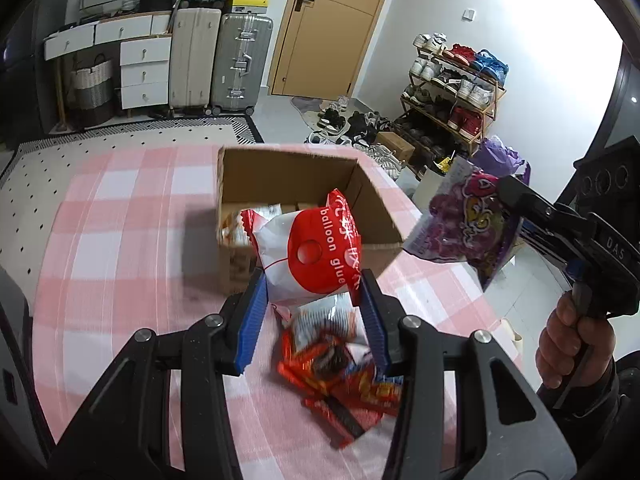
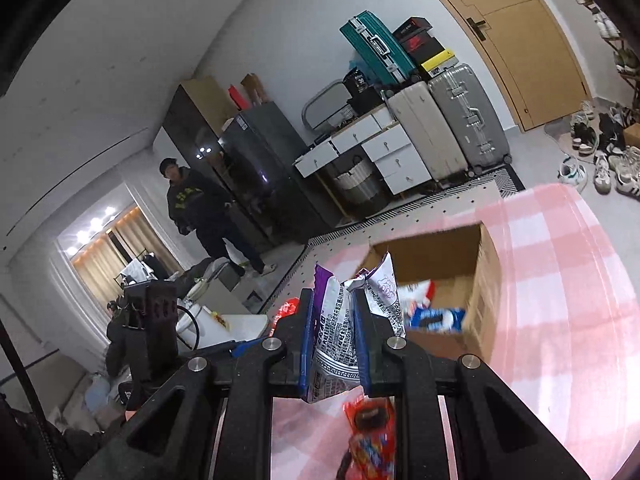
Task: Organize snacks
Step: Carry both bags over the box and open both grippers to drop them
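Left tongs (image 1: 314, 300) clamp a red-and-white "balloon glue" packet (image 1: 308, 256) — right tongs (image 2: 332, 344) clamp a purple printed snack bag (image 2: 340, 336), open brown cardboard box (image 1: 288, 172) just ahead

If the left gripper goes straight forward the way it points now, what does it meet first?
Probably the cardboard box. The left gripper, shut on the red and white packet, points at its open top; depth is unclear, so it may pass just above the near wall.

Left gripper (image 1: 314, 300) fingers pinch red-white packet (image 1: 308, 256) before cardboard box (image 1: 288, 184).
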`<state>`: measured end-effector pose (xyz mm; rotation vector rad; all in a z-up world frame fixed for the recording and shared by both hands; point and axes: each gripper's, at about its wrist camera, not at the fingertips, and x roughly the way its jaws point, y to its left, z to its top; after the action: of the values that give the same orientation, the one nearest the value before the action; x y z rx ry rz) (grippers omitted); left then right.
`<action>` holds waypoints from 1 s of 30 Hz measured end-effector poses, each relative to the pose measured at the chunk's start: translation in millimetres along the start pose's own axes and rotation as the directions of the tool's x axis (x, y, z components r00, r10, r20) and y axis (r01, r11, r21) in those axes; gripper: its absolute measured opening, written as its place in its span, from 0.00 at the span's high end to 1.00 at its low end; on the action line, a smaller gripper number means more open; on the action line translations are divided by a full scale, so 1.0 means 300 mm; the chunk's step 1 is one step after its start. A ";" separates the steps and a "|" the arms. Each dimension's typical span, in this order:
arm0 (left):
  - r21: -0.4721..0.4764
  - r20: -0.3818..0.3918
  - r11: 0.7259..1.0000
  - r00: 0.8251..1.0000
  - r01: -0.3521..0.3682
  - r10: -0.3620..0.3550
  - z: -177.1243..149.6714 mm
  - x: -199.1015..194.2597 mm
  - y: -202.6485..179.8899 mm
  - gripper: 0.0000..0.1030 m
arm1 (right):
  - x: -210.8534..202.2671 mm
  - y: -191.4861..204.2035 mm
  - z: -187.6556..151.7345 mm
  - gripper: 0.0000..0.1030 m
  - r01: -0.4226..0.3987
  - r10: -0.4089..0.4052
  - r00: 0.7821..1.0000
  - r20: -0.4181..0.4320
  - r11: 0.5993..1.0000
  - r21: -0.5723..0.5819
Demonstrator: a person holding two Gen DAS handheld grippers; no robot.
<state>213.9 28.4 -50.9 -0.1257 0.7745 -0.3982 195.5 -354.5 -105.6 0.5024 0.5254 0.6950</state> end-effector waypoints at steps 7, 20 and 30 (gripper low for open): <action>0.043 -0.012 0.999 1.000 -0.002 0.003 0.169 0.084 -0.029 0.59 | 0.101 -0.015 0.120 0.83 -0.003 0.003 1.000 -0.012 1.000 -0.019; 0.005 -0.070 0.999 0.997 -0.036 0.036 0.358 0.342 0.043 0.59 | 0.326 -0.127 0.194 0.83 0.068 -0.071 0.994 -0.088 0.997 -0.036; -0.008 -0.118 0.999 0.992 -0.036 0.035 0.316 0.493 0.085 0.59 | 0.437 -0.211 0.154 0.83 0.116 -0.120 0.984 -0.129 0.993 -0.035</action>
<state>383.7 -9.8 -86.8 -0.0985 0.8936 -0.3702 337.9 -315.9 -144.6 0.3983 0.6626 0.6231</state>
